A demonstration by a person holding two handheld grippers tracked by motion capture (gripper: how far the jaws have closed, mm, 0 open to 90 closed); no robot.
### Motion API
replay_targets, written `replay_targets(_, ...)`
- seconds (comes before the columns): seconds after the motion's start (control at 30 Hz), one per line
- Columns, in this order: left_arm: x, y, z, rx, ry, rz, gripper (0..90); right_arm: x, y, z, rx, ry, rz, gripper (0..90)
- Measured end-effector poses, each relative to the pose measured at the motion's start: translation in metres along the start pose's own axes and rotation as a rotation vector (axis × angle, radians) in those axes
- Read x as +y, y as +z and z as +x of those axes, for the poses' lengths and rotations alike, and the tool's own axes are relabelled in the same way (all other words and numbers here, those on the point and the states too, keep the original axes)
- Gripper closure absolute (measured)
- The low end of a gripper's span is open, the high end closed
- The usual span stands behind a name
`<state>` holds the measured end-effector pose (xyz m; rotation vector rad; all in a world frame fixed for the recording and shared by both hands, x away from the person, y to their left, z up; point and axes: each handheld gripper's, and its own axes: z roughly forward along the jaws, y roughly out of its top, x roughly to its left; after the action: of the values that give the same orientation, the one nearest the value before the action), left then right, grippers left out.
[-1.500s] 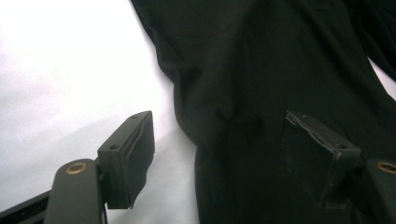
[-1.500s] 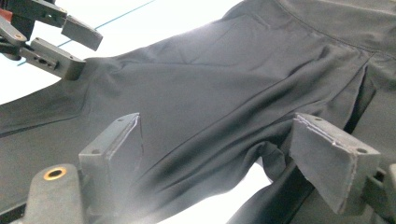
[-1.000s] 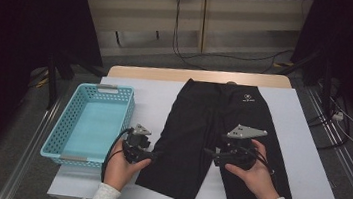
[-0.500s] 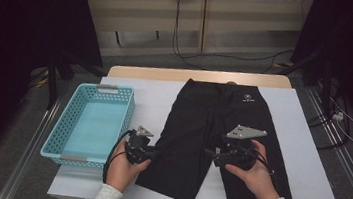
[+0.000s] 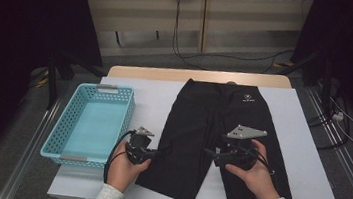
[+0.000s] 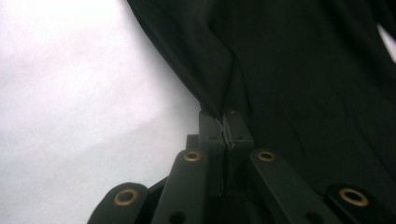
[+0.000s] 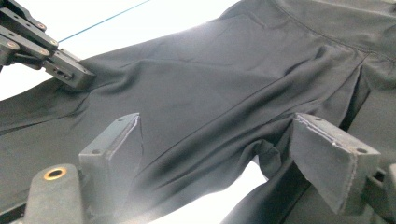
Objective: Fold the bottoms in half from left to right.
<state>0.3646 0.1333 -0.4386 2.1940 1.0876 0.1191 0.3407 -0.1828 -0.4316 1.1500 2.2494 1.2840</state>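
Observation:
A pair of black shorts (image 5: 216, 129) lies flat on the white table, waistband at the far side. My left gripper (image 5: 162, 153) is at the outer edge of the left leg. Its jaws have just been closing and are now shut on a pinched fold of the shorts' hem edge (image 6: 219, 100), as the left gripper view (image 6: 226, 122) shows. My right gripper (image 5: 208, 152) is over the inner side of that leg. In the right gripper view it (image 7: 217, 140) is open, its pads (image 7: 119, 140) astride the fabric (image 7: 210, 84) near the split between the legs. The left gripper (image 7: 77, 74) is at the upper left there.
A light blue plastic basket (image 5: 127, 119) with nothing in it stands on the table's left side, close to my left hand. Bare white table (image 5: 154, 97) lies between the basket and the shorts. Cables run on the floor beyond the table.
The left gripper's jaws have closed onto the edge of the shorts' left leg. Both hands have stayed where they were, and the right gripper's jaws keep the same gap.

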Motion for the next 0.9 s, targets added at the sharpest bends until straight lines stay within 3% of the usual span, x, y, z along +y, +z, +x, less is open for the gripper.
replay_targets(0.23,0.004,-0.007,-0.005,-0.042,-0.014,-0.039,88.5,0.001,0.000,-0.001,-0.007,0.003,-0.005,17.4)
replay_targets(0.9,0.014,-0.008,-0.034,-0.111,0.038,-0.110,88.5,0.017,0.019,-0.008,-0.043,0.005,-0.034,18.9)
